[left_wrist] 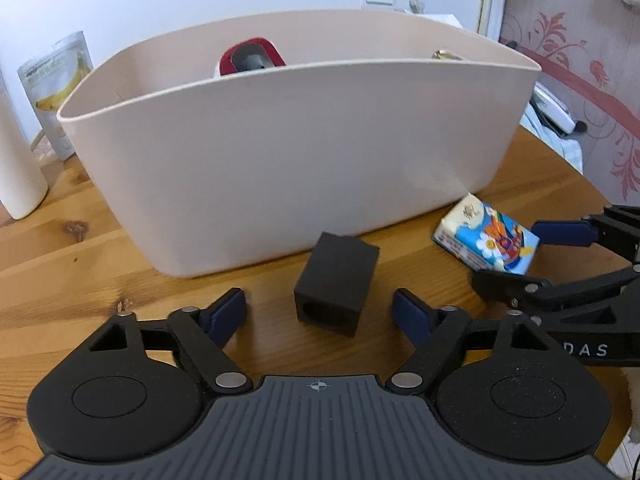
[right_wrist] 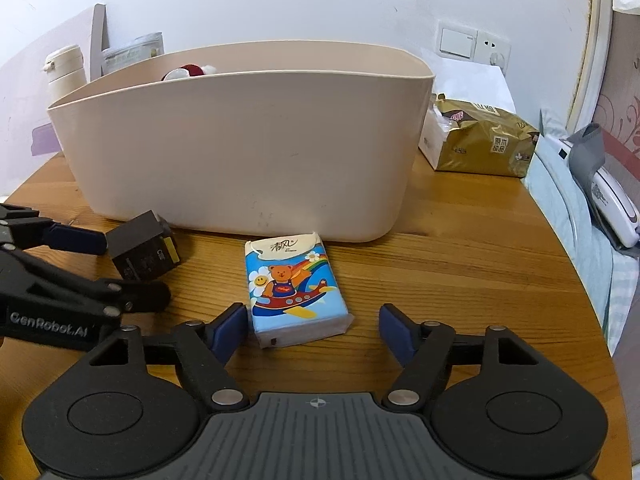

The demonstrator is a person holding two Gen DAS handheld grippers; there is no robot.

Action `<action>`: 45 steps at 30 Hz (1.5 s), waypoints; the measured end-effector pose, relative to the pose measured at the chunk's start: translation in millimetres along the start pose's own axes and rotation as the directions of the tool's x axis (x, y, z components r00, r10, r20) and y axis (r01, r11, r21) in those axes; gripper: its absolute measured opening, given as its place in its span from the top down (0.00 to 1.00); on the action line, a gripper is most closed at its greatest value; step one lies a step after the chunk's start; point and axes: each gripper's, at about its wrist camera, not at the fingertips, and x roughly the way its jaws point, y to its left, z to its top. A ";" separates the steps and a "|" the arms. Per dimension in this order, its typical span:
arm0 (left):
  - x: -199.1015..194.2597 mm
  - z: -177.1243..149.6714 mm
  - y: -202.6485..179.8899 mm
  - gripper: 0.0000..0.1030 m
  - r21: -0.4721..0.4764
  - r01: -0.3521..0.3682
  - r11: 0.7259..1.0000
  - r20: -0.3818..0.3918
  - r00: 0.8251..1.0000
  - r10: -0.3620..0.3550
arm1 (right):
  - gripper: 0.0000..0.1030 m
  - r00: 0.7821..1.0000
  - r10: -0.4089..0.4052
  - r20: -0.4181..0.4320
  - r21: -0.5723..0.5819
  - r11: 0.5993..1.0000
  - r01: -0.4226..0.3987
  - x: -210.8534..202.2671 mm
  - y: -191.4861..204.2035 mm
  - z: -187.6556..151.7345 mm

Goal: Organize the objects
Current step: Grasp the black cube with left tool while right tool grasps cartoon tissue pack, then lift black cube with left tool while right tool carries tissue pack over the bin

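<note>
At the far left of the wooden table point(left_wrist: 60, 264) a white bottle point(left_wrist: 16, 160) is seen standing upright, with a banana-print pouch point(left_wrist: 56, 88) just behind it against the wall. The left gripper point(left_wrist: 320, 312) is held low over the near part of the table, its jaws spread wide and released, with a black block point(left_wrist: 336, 284) standing between the blue pads point(left_wrist: 228, 312), untouched on either side. Just beyond the block the big beige bin point(left_wrist: 288, 168) is set across the middle of the table, and a red and white item point(left_wrist: 252, 58) can be made out inside it at the far wall. Further right, a tissue pack point(right_wrist: 296, 292) printed with a cartoon bear lies flat on the table, just in front of the bin's near wall. The right gripper point(right_wrist: 312, 328) is brought up around it with jaws open, the left pad touching or nearly touching the pack's near corner, the other pad well apart. At the far right, behind the bin's end, a gold package point(right_wrist: 484, 140) is seen resting on the table.
</note>
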 end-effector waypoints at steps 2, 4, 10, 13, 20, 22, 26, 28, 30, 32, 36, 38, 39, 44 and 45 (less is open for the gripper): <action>1.6 0.7 1.0 0.27 -0.002 0.006 1.000 0.010 1.000 -0.006 | 0.23 1.000 0.001 0.000 -0.001 1.000 -0.001 1.3 -0.7 1.0; 2.7 2.7 2.6 0.31 -0.001 0.008 1.000 0.019 1.000 -0.008 | 0.22 1.000 -0.002 0.000 -0.002 1.000 0.002 3.7 -1.4 2.4; 1.8 6.2 3.5 0.66 0.021 0.040 0.999 0.037 0.998 -0.041 | 0.31 1.000 0.007 0.009 0.005 1.000 -0.007 8.5 -2.2 6.7; 1.8 5.1 6.2 0.69 0.021 0.046 0.999 0.042 0.998 -0.047 | 0.46 1.000 0.013 0.013 -0.002 1.000 -0.013 8.3 -0.8 9.1; -5.3 -1.7 10.0 0.69 0.022 0.031 0.999 0.044 0.999 -0.032 | 0.59 1.000 0.005 0.011 -0.001 1.000 -0.005 6.6 1.1 10.5; -6.9 -3.3 10.1 0.69 0.026 0.022 0.999 0.044 0.999 -0.023 | 0.59 1.000 0.007 0.008 0.000 1.000 -0.007 5.2 1.3 9.5; -12.2 -5.3 10.8 0.69 0.014 0.018 1.000 0.046 0.999 -0.019 | 0.59 1.000 0.019 0.004 0.003 1.000 -0.019 1.3 1.9 6.9; -16.7 -5.9 10.3 0.69 0.014 0.016 1.000 0.054 0.998 -0.017 | 0.59 1.000 0.028 0.004 0.004 1.000 -0.028 -1.8 2.8 5.1; -20.5 -4.5 8.8 0.69 0.017 0.012 1.000 0.062 0.998 -0.013 | 0.59 0.999 0.033 0.006 0.003 0.999 -0.033 -5.4 3.5 4.0; -26.1 -4.6 8.9 0.69 0.019 0.009 1.000 0.072 0.997 -0.010 | 0.59 0.999 0.034 0.011 0.006 0.999 -0.034 -9.9 3.7 2.9; -37.7 -5.4 10.9 0.69 0.014 0.004 1.000 0.090 0.996 -0.006 | 0.59 0.999 0.034 0.028 0.014 0.999 -0.035 -21.9 2.8 1.8; -43.7 -6.6 11.6 0.69 0.012 0.000 1.000 0.099 0.995 -0.001 | 0.59 0.999 0.031 0.040 0.014 0.999 -0.032 -28.5 1.4 2.1; -47.2 -7.8 12.6 0.69 0.012 -0.001 1.000 0.102 0.995 0.000 | 0.59 0.998 0.030 0.046 0.015 0.999 -0.031 -32.4 0.9 2.5; -64.6 -10.9 15.5 0.69 0.012 -0.005 1.000 0.126 0.992 0.003 | 0.59 0.997 0.023 0.076 0.019 0.999 -0.025 -51.2 -2.1 3.1; -68.1 -11.0 16.2 0.69 0.012 -0.007 1.000 0.131 0.991 0.005 | 0.59 0.996 0.023 0.082 0.020 1.000 -0.024 -54.6 -2.5 3.0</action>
